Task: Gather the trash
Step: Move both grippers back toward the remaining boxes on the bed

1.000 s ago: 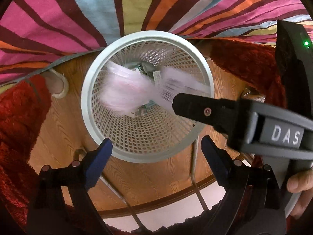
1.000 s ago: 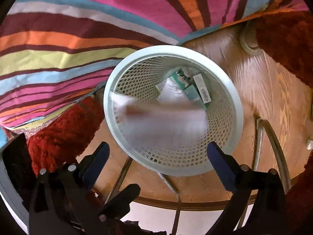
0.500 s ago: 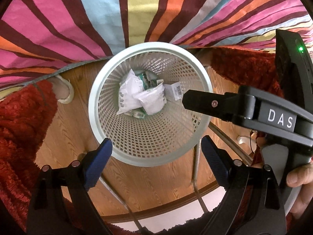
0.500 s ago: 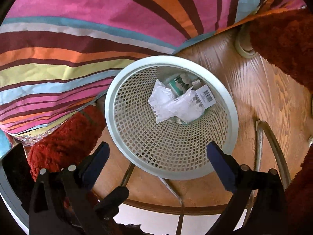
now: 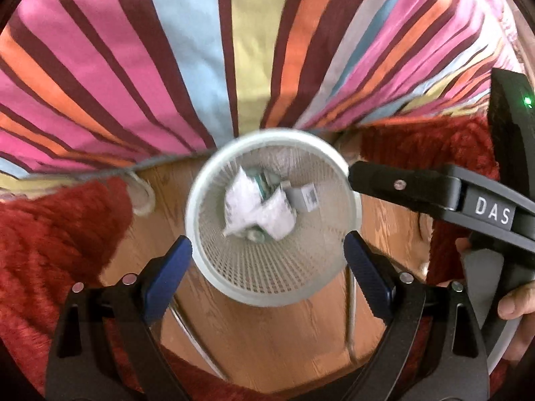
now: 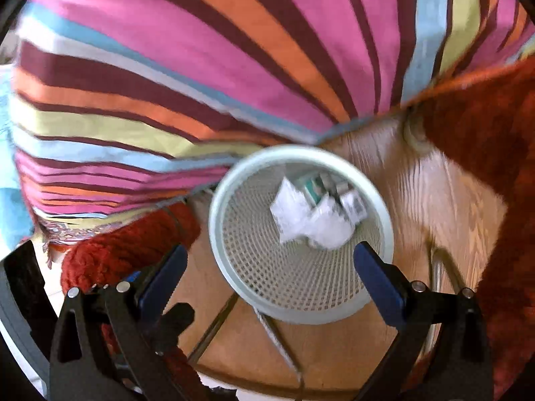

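Note:
A white mesh wastebasket [image 5: 214, 267] stands on the wooden floor, seen from above; it also shows in the right wrist view [image 6: 234, 267]. Crumpled white plastic wrappers [image 5: 257, 210] lie at its bottom with a green packet and a barcoded box [image 5: 309, 197]; the wrappers also show in the right wrist view [image 6: 311, 220]. My left gripper [image 5: 267, 267] is open and empty above the basket's near rim. My right gripper [image 6: 267, 270] is open and empty above the basket too; its body shows in the left wrist view [image 5: 434, 193] at the right.
A striped multicoloured cloth [image 5: 200, 50] hangs behind the basket. A shaggy red rug [image 5: 50, 234] lies left and right of it. Thin metal legs [image 6: 214, 327] cross the wooden floor [image 5: 267, 341] near the front. A round white fitting [image 5: 143, 193] sits on the floor at left.
The white wrappers fell from above the rim and settled at the basket's bottom. Both grippers have drawn back upward, so the basket looks smaller and lower in both views.

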A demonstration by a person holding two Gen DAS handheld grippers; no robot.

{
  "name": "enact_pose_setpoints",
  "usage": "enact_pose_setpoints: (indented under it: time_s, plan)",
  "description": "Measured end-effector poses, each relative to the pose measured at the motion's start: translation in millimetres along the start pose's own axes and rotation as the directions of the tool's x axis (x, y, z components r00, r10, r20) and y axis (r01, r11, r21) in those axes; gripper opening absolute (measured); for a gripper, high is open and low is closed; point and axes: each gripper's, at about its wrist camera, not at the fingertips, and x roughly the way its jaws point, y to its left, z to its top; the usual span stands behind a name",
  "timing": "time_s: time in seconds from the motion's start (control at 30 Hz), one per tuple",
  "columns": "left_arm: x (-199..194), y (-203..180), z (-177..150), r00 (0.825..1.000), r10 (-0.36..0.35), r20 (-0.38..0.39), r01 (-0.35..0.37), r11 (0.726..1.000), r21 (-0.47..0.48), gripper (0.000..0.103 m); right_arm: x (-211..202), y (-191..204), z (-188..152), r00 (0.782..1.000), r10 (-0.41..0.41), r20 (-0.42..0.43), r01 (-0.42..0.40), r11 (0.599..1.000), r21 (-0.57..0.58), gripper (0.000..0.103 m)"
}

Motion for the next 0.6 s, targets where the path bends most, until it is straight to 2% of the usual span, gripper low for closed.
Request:
enact_pose_setpoints:
  time_s: [0.07, 0.17, 0.33, 0.5, 0.6]
  plan:
    - [-18, 0, -1, 0.997, 0.029, 0.077, -0.029, 1.000, 0.004, 0.090, -21, 6, 2, 0.997, 0.002, 0.080, 0.002, 0.999, -0.048, 0.095]
    - [-39, 3, 1, 0.986, 0.054, 0.157, -0.056, 0.998, 0.007, 0.090, -54, 18, 5, 0.977, 0.001, 0.214, 0.029, 0.991, -0.134, 0.095]
    - [-80, 4, 11, 0.949, 0.091, 0.301, -0.098, 0.995, 0.009, 0.090, -99, 38, 15, 0.919, 0.024, 0.393, 0.085, 0.963, -0.257, 0.095]
    - [-114, 1, 36, 0.906, 0.090, 0.413, -0.102, 0.995, 0.007, 0.090, -131, 52, 39, 0.858, 0.066, 0.510, 0.106, 0.948, -0.302, 0.095]
    - [-124, 1, 56, 0.890, 0.087, 0.448, -0.098, 0.995, 0.002, 0.090, -139, 56, 58, 0.839, 0.068, 0.540, 0.127, 0.940, -0.316, 0.095]
